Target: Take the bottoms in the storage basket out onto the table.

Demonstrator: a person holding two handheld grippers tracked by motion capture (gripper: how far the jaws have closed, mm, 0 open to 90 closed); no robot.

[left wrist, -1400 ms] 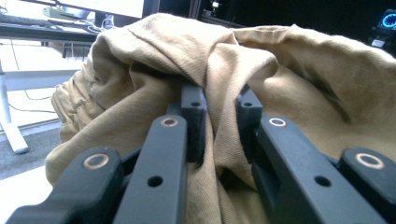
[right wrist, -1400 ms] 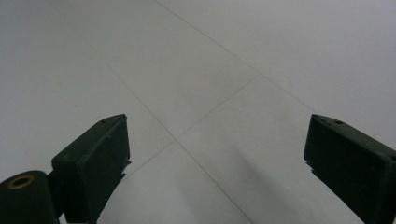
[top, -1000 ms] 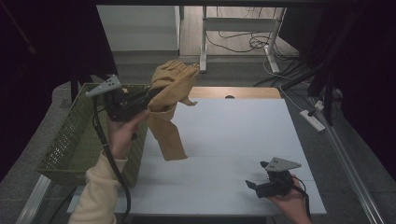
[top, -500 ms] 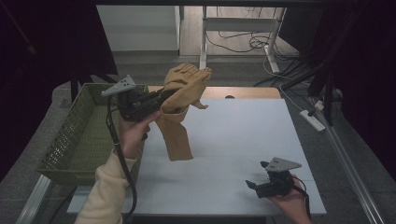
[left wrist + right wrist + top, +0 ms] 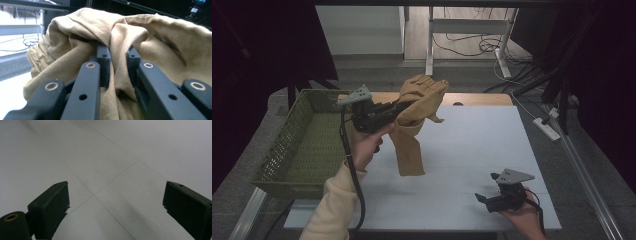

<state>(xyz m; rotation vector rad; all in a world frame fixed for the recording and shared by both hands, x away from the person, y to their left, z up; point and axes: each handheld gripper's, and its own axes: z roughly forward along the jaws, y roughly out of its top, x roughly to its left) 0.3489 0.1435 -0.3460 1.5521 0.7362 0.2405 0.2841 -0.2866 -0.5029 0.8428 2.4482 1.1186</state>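
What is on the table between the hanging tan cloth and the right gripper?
Nothing: in the high view the white table is bare between the cloth and the right gripper.

The high view is dim overall, and the surroundings beyond the white table point(image 5: 472, 150) sink into near black on both sides. The tabletop is the brightest surface, evenly lit from above, without glare. Behind the table, a pale floor strip catches more light. The tan cloth point(image 5: 414, 115) casts only a faint, soft shadow on the table beneath it. In the left gripper view the cloth point(image 5: 155, 42) is sharp, while the background above it is blown out at left. The right gripper view is grey, soft and slightly bent toward its edges.
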